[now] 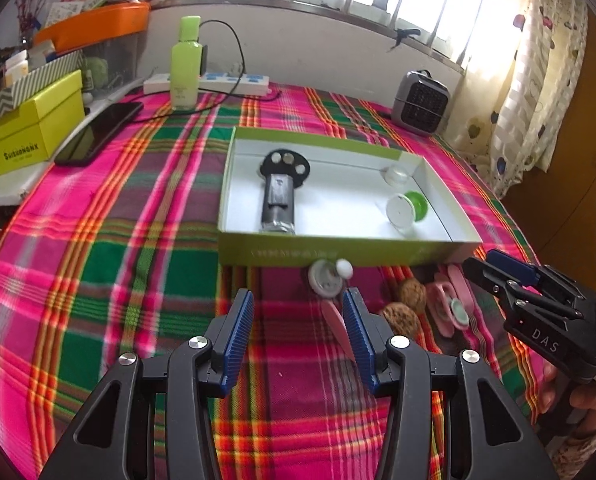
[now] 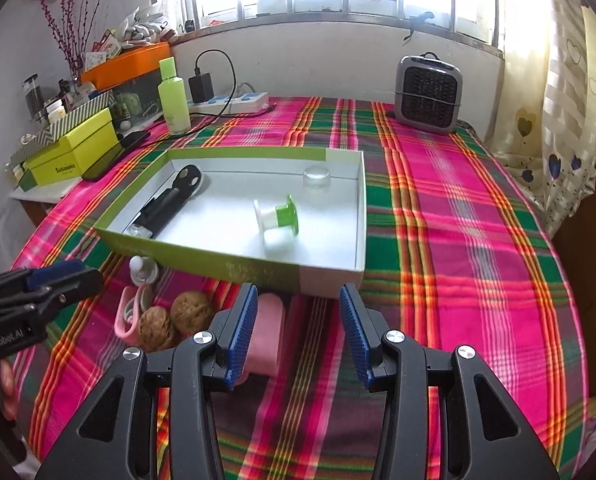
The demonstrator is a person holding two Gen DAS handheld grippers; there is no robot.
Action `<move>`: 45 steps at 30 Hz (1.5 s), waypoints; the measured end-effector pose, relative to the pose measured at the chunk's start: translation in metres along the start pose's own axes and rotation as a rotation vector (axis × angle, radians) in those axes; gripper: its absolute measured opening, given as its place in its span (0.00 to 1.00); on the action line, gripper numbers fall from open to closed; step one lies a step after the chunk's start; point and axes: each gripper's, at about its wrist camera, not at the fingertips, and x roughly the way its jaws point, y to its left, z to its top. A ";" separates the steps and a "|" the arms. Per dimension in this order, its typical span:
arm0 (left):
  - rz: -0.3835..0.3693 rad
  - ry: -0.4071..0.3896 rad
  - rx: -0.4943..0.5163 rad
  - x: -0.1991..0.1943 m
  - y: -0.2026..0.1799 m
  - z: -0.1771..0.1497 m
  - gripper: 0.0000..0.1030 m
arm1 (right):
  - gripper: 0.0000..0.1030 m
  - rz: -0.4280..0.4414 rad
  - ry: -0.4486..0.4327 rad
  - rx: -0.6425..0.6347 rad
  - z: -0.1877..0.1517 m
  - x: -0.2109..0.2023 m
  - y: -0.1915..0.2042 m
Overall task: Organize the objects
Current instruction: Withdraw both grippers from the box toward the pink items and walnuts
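Pink/green plaid cloth [image 2: 437, 216]; lime box [image 2: 234, 260], white inside; blue-padded jaws; pink block [image 2: 268, 332].

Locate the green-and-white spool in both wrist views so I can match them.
Left wrist: the spool lies at the right end of the green box, near the front wall.
Right wrist: the spool lies mid-box, right of centre.
Shared landmark: the grey heater stands beyond the box.

Two walnuts [image 2: 192, 312] [image 2: 155, 326] on the plaid cloth; one open box [image 2: 329, 280] holding three items: one black tool [image 2: 170, 204], one green-and-white spool [image 2: 278, 218], one clear cap [image 2: 316, 178]; one green bottle [image 2: 174, 96]; one heater [image 2: 427, 94]; two grippers [image 1: 298, 300] [image 2: 298, 294].
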 end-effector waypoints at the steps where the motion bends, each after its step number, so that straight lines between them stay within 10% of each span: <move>1: -0.004 0.006 0.002 0.001 -0.001 -0.001 0.44 | 0.43 0.002 0.003 0.000 -0.001 0.000 0.001; 45: -0.014 0.077 0.056 0.018 -0.025 -0.017 0.47 | 0.43 -0.005 0.076 -0.003 -0.021 0.007 -0.010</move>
